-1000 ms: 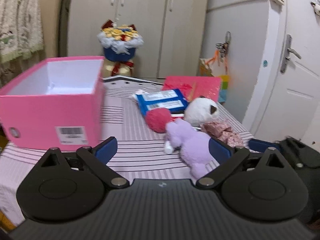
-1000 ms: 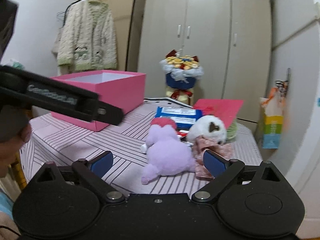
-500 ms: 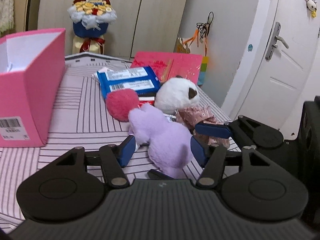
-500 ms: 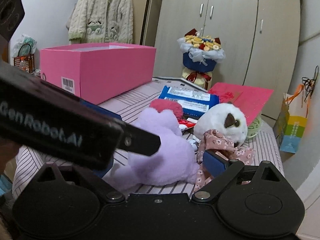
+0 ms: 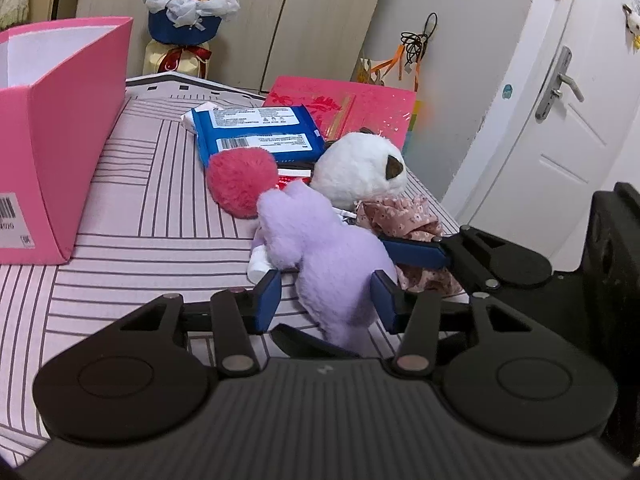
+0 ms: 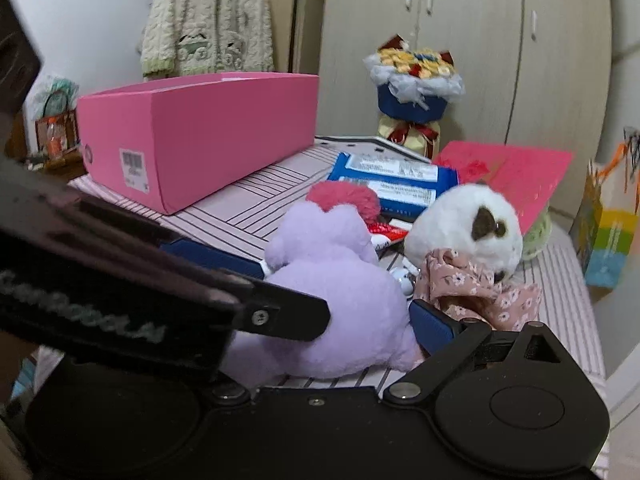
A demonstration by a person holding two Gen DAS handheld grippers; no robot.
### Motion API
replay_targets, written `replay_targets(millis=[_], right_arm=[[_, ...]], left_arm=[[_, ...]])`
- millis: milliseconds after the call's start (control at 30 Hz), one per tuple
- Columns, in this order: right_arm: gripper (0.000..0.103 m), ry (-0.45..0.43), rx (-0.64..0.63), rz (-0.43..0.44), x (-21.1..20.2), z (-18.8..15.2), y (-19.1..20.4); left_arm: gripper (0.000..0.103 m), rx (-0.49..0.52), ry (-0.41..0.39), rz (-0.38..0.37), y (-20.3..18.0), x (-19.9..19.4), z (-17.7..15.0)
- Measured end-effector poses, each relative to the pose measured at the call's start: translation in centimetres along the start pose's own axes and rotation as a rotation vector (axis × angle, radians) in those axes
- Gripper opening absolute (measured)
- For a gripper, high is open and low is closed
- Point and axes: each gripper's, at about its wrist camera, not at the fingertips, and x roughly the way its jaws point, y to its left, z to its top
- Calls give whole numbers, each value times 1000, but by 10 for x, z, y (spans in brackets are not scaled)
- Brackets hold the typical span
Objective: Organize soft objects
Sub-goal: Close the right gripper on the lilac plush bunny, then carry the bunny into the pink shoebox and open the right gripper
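**Left gripper closes in on the purple plush**

Both grippers have pushed forward and dipped toward the pile of toys since a second ago, when the pink box filled much of the left view; now that pink box sits off to the side and the purple plush dominates both views. Jaws of the left gripper have just been closing, and the plush's lower body now lies between its blue pads; the near pad looks to be touching the fur, the other seems a hair short, so I would not call it a firm grip yet. Right gripper reaches in from the other flank with one blue finger beside the plush; its other finger is hidden behind the left tool, so I cannot tell whether it is open or closed.

The plush lies on the striped surface, touching a red pompom and just beside a white plush in a floral cloth. My reading: the pick-up is in hand, and the box is the likely destination.
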Motion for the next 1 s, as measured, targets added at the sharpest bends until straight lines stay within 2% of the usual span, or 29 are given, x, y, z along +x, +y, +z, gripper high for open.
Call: replay_targets(millis=[33, 67, 100, 133, 267, 367, 500, 567, 767, 1000], right_arm=[[99, 0, -2, 1, 0, 1, 1], [94, -4, -3, 1, 0, 1, 2], [77, -14, 3, -8, -1, 2, 3], [75, -23, 22, -9, -2, 4, 3], [74, -41, 103, 73, -5, 10, 0], [75, -38, 139, 96, -4, 11, 5], [77, -30, 149, 55, 2, 4, 15], [77, -35, 122, 17, 1, 1, 22], [75, -97, 120, -63, -4, -11, 36], [71, -92, 152, -60, -18, -5, 43]], left_arm=[[48, -9, -1, -6, 2, -1, 0], [48, -14, -4, -9, 3, -2, 0], [48, -20, -11, -10, 4, -4, 1], [46, -24, -18, -8, 5, -5, 1], [45, -15, -56, 8, 7, -17, 3], [44, -25, -56, 22, 11, -21, 4], [41, -41, -21, 35, 18, -17, 3], [35, -45, -12, 19, 21, -17, 1], [34, -46, -13, 9, 22, -19, -4], [33, -36, -14, -10, 19, -35, -3]])
